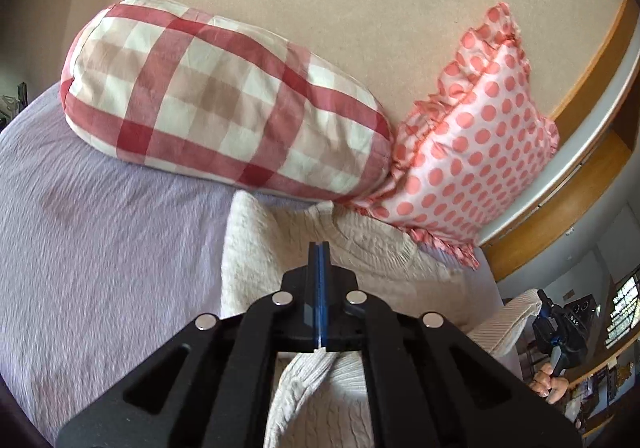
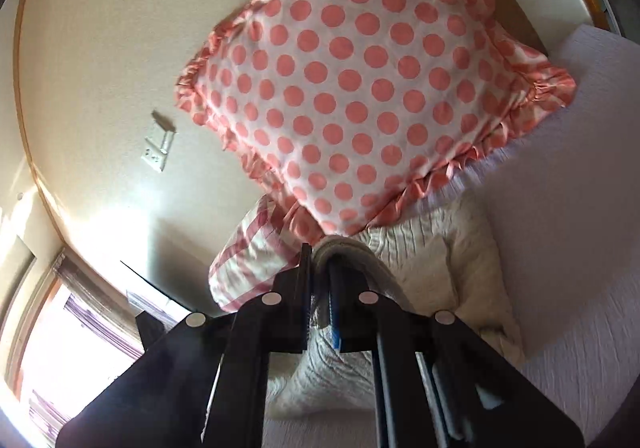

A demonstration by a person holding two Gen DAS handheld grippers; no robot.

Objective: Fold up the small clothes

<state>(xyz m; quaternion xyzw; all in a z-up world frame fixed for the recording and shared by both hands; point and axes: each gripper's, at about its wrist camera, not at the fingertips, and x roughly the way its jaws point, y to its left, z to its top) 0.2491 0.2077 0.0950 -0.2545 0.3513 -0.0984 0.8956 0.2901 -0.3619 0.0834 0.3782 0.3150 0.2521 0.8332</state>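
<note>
Evidently both grippers pinch the same cream knitted sweater (image 1: 256, 248) so that a fold can be carried between two held points. The left gripper (image 1: 319, 248) has its blue-lined fingers (image 1: 320, 288) pressed together with almost no gap; a sliver of cream knit shows at their base, and the cloth bunches directly beneath the tool, which suggests a thin edge is clamped. The right gripper (image 2: 316, 252) stands slightly parted, its jaws held apart by a thick ribbed hem of the sweater (image 2: 420, 260) that arches over and between the fingertips.

Relative to the left gripper, the sweater spreads ahead and to both sides over the lilac bedsheet (image 1: 100, 228), reaching forward to the checked bolster (image 1: 224, 96) and the dotted cushion (image 1: 472, 152). Relative to the right gripper, the sweater lies ahead and to the right, with more of it gathered under the tool; the dotted cushion (image 2: 360, 80) stands just beyond the fingertips, touching or overlapping the sweater's far edge.

Gripping at two edges probably keeps the soft knit taut enough to be laid over itself without slumping. The cushions lie close and could catch the cloth.
</note>
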